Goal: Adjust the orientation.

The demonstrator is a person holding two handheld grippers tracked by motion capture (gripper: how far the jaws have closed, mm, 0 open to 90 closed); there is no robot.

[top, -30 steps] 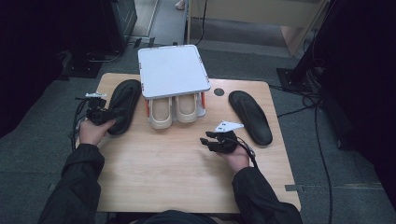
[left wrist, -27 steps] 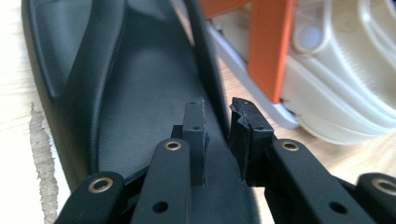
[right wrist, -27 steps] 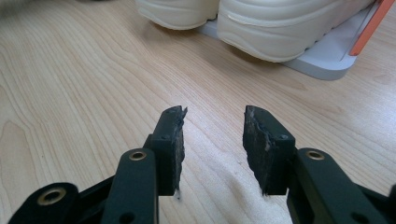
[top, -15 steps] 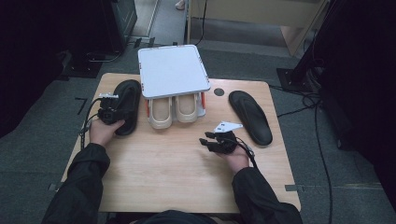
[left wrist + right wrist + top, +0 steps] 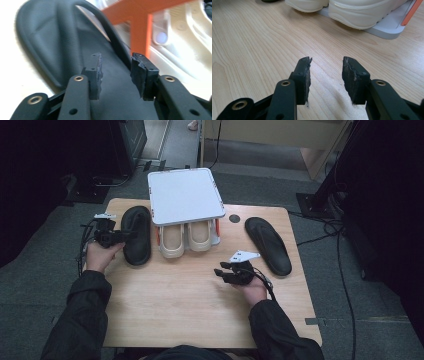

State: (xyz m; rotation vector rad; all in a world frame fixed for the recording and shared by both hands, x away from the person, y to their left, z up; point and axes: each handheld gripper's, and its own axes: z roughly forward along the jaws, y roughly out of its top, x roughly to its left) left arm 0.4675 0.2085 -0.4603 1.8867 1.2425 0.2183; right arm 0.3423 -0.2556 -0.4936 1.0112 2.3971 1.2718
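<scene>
At counter's left edge, left gripper (image 5: 116, 236) hovered over black insole (image 5: 136, 234), its fingers (image 5: 96, 72) just opened and parted, nothing pinched between them. Insole lay flat beside cream shoes (image 5: 186, 237) under white rack (image 5: 184, 195). Right gripper (image 5: 231, 272) idle near centre, fingers (image 5: 302, 75) spread above bare wood. Second black insole (image 5: 267, 244) lay far right. Judged step: left insole just released; next likely re-grip, or right gripper reaching for second insole.

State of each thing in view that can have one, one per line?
left gripper: open, jaws just opened, hovering at left insole
left insole: flat on table, released
right gripper: open, empty, over bare table
right insole: flat on table, untouched
shoes: side by side on rack's lower shelf
</scene>
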